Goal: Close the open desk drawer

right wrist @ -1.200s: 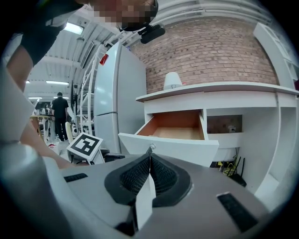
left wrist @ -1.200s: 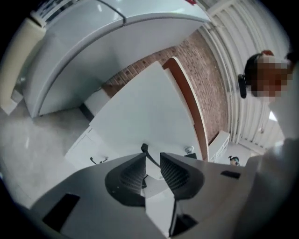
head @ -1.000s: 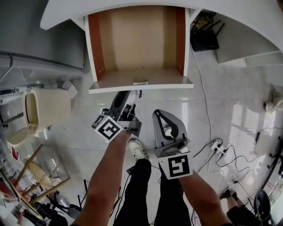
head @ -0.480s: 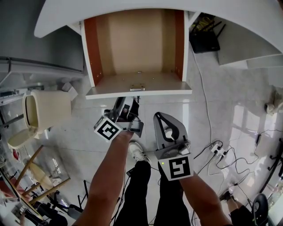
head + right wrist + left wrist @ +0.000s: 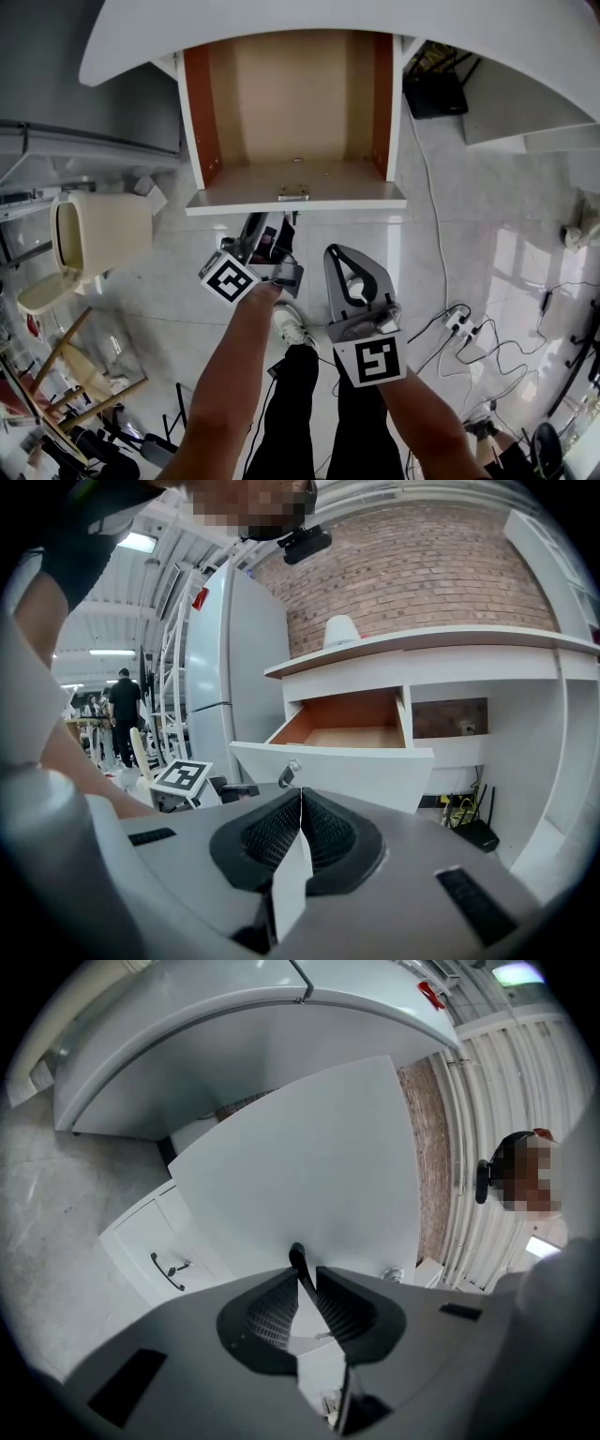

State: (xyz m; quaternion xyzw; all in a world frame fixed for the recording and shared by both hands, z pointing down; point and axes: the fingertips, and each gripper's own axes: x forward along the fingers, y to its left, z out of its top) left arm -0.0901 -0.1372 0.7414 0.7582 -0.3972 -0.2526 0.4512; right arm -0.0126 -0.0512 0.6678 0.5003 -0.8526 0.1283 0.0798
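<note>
The white desk drawer (image 5: 295, 192) stands pulled out, its brown inside bare, under the white desk top (image 5: 309, 17). A small metal handle (image 5: 293, 195) sits mid-front. My left gripper (image 5: 272, 223) points level at the drawer front, right below the handle. In the left gripper view the dark handle (image 5: 298, 1262) stands between the jaw tips of the left gripper (image 5: 306, 1274). The jaws have just been closing, and a thin gap still shows beside the handle. My right gripper (image 5: 341, 253) hangs back to the right, shut with nothing in it (image 5: 300, 795). It faces the drawer (image 5: 342, 752).
A cream bin (image 5: 94, 230) lies left of the drawer. A black router (image 5: 436, 89) stands under the desk at the right. Cables and a power strip (image 5: 459, 314) trail over the tiled floor. A wooden chair (image 5: 66, 366) is at lower left. My legs and a shoe (image 5: 293, 321) are below.
The left gripper's jaws have narrowed around the drawer handle. Both hands have kept their places. The drawer has not moved.
</note>
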